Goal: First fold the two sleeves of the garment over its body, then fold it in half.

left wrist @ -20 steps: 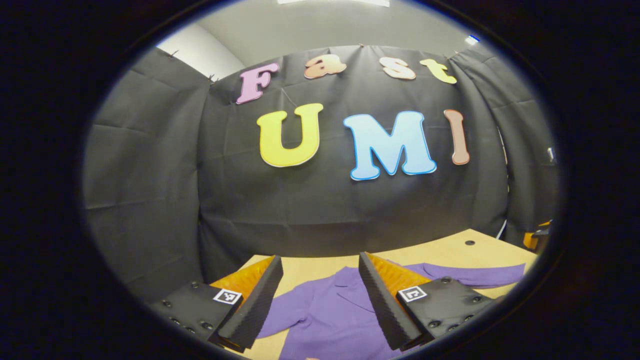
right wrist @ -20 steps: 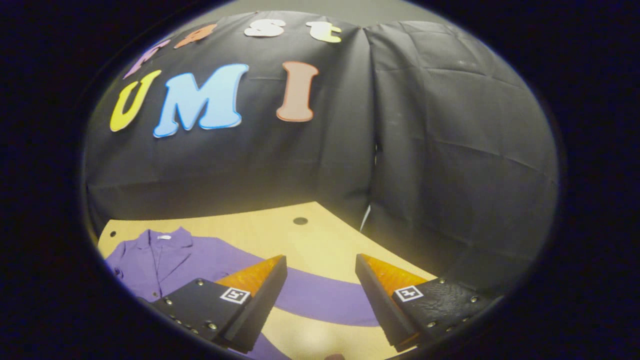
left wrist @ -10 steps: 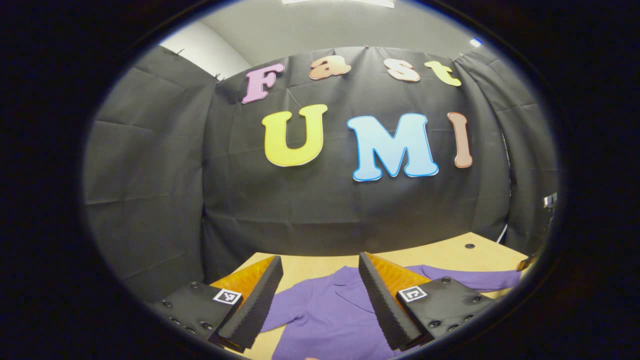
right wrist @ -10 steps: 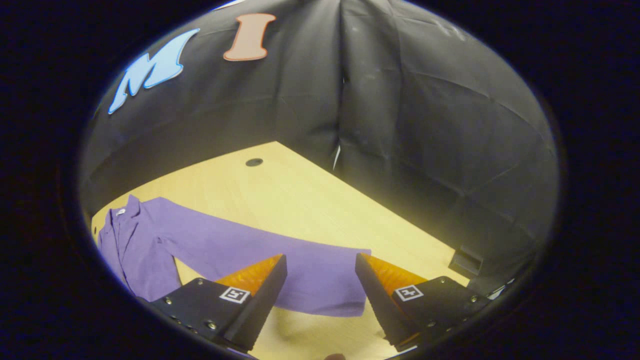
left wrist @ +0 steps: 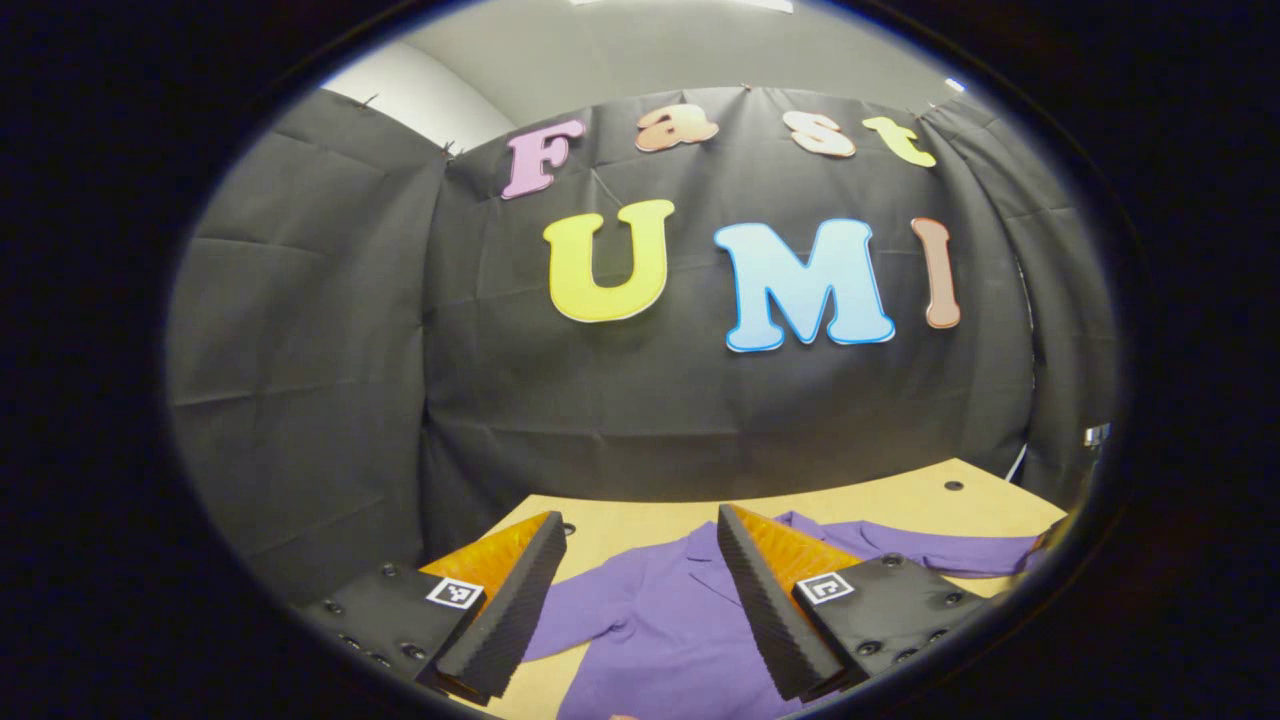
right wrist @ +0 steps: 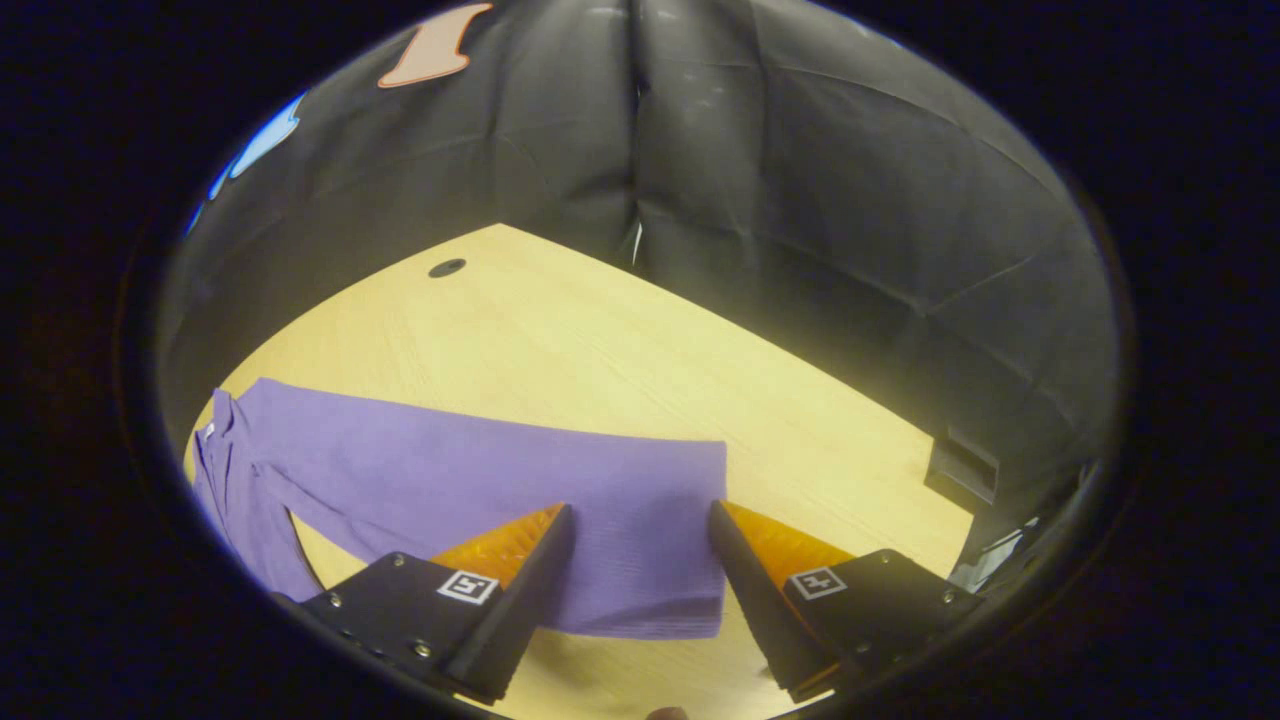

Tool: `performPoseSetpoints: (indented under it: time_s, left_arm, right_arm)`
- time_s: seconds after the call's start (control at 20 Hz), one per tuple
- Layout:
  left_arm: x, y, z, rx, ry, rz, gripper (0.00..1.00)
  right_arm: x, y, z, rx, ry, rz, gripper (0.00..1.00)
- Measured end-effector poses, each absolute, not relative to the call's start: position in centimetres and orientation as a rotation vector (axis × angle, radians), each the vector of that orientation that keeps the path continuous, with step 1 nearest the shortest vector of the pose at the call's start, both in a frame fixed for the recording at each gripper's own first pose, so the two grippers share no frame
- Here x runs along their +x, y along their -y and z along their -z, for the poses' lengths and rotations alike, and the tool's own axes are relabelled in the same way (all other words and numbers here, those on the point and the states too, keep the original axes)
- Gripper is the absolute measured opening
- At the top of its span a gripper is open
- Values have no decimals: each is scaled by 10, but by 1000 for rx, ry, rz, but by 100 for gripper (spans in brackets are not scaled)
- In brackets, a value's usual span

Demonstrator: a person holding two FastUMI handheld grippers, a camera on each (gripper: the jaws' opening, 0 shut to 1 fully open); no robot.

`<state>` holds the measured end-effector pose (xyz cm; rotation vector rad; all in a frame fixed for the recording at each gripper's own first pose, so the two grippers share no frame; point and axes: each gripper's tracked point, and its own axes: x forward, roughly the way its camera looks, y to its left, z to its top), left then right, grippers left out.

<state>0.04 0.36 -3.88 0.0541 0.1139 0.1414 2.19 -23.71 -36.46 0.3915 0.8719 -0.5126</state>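
A purple collared garment [left wrist: 660, 625] lies flat on the wooden table [left wrist: 900, 505], with one long sleeve [left wrist: 940, 550] stretched out to the right. My left gripper [left wrist: 640, 535] hovers open above its collar and shoulder. In the right gripper view the same sleeve [right wrist: 480, 475] runs across the table to a square cuff end [right wrist: 670, 540]. My right gripper [right wrist: 640, 520] is open just above that cuff, which lies between its fingers, one finger [right wrist: 520, 590] over the sleeve cloth. The garment's body [right wrist: 235, 510] shows at the far left.
Black cloth walls enclose the table on the far sides. A round cable hole [right wrist: 447, 268] sits in the tabletop behind the sleeve. A small dark object [right wrist: 962, 467] sits near the table's right edge. Bare wood [right wrist: 640, 360] lies beyond the sleeve.
My right gripper has tipped downward and moved toward the sleeve's cuff, which now lies between its fingers. The left gripper has drifted slightly, staying open over the collar.
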Motion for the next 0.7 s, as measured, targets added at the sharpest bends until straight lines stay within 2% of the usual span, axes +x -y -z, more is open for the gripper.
performPoseSetpoints:
  time_s: [0.15,0.25,0.4,0.45,0.5,0.6,0.7]
  left_arm:
    - [1,-5,41,41,-116,-141,97]
    - [1,-7,43,39,-115,-139,97]
    - [0,-12,43,35,-113,-142,97]
    - [-1,-13,44,35,-112,-144,97]
    - [-2,-16,43,35,-110,-145,97]
    - [-5,-20,42,34,-110,-147,97]
    - [-6,-26,43,32,-111,-150,98]
  right_arm:
    - [22,231,371,383,-887,486,94]
    - [25,227,368,397,-887,476,84]
    - [26,225,367,400,-884,483,42]
    - [27,225,368,403,-885,487,37]
    - [25,224,368,398,-885,485,18]
    - [27,229,369,383,-863,499,18]
    - [34,226,362,409,-852,470,2]
